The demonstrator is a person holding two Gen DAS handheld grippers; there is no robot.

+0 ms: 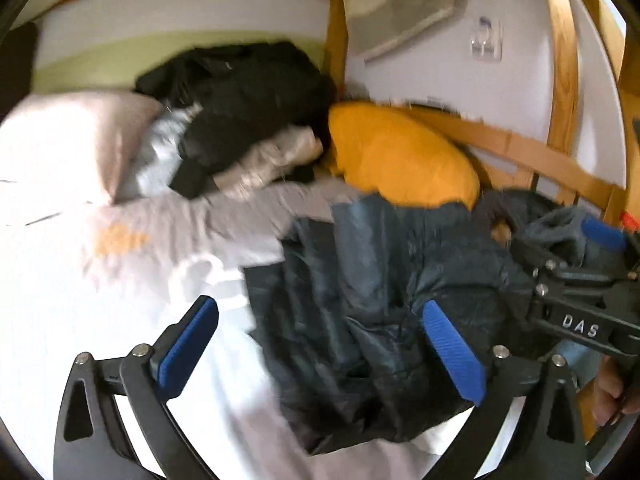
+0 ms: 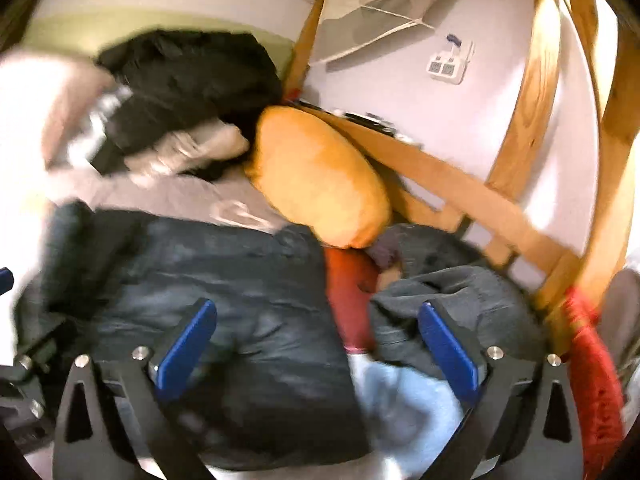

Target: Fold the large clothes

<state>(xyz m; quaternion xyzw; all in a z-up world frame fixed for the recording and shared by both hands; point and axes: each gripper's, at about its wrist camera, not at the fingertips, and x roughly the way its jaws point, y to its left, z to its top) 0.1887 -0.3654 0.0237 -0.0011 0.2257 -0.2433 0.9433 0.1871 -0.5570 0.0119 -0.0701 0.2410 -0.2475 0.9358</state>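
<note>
Your left gripper [image 1: 320,344] hangs with its blue-padded fingers [image 1: 188,346] spread wide, nothing pinched between them; the dark padded jacket [image 1: 380,280] lies loose beneath and between them on the bed [image 1: 60,300]. Your right gripper [image 2: 318,346] is the same: fingers [image 2: 186,346] wide apart, gripping nothing, poised above the jacket [image 2: 240,300].

The jacket is crumpled in a heap across the near part of the bed, toward the side with the wooden rail [image 2: 460,184]. Its far edge reaches up to the orange pillow [image 2: 316,176], which leans against that rail. A grey garment [image 2: 460,300] is bunched just beside the jacket on the rail side, with something red [image 2: 348,300] between the two and a pale blue cloth [image 2: 408,404] at the near edge.

At the far end of the bed, a black pile of clothes [image 1: 240,92] sits next to a pale pillow [image 1: 68,140]. Both views are blurred.

From the left wrist view, your right gripper [image 1: 592,280] shows at the right edge, over the grey garment [image 1: 560,228].
</note>
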